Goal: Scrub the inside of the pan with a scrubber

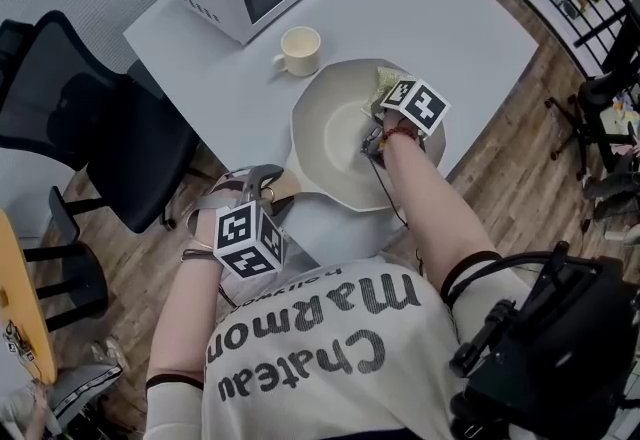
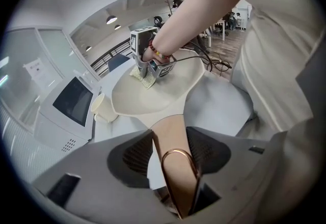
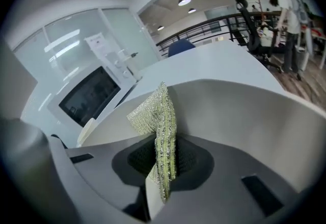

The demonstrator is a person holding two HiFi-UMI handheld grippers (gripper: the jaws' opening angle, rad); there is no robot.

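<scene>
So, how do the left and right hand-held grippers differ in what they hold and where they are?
The left hand-held gripper clamps the handle, outside the bowl of the pan; the right hand-held gripper pinches a green scrubber inside the pan. The left holds something rigid, the right something soft and folded. Both are shut on a thing.

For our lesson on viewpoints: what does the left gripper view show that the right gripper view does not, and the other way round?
Only the left: the pan's tan handle with a copper loop clamped in the left gripper, and the person's arm with a bead bracelet. Only the right: the dark pads of the right gripper pinching the folded sparkly green scrubber. Both: the round cream pan, that scrubber, the white microwave.
</scene>
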